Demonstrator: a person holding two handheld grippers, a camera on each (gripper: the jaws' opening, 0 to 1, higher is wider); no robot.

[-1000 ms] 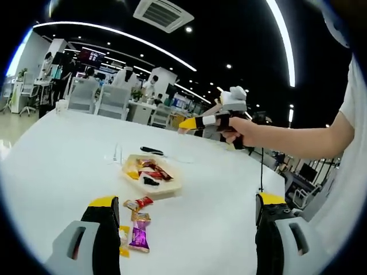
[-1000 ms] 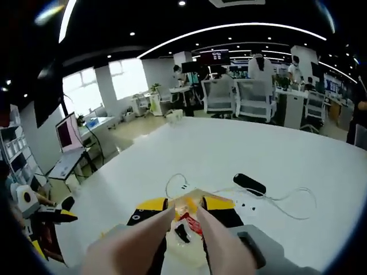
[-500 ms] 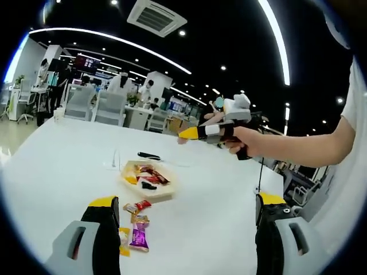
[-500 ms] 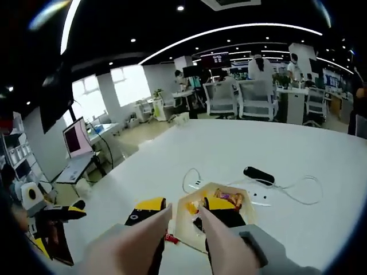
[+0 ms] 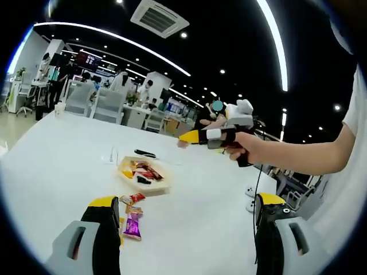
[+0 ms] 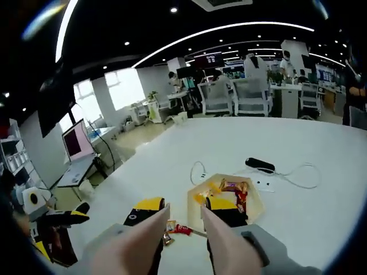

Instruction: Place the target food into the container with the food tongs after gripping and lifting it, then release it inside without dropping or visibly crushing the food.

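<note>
Right gripper point(image 6: 179, 213) is hovering above the white table point(image 6: 321, 166), clasping the tongs point(image 6: 178, 243); tong arms are standing apart, nothing between them. Wrapped candies point(image 5: 133, 213) are lying on the table beside the tray point(image 5: 143, 175). Left gripper point(image 5: 186, 213) is hanging wide, holding nothing.

A shallow beige container point(image 5: 143, 175) point(image 6: 226, 197) was seen flat on the white counter point(image 5: 51, 154), wrapped snacks inside. Loose wrapped snacks, one red point(image 5: 133, 199) and one purple point(image 5: 131, 226), were seen just beside it.
</note>
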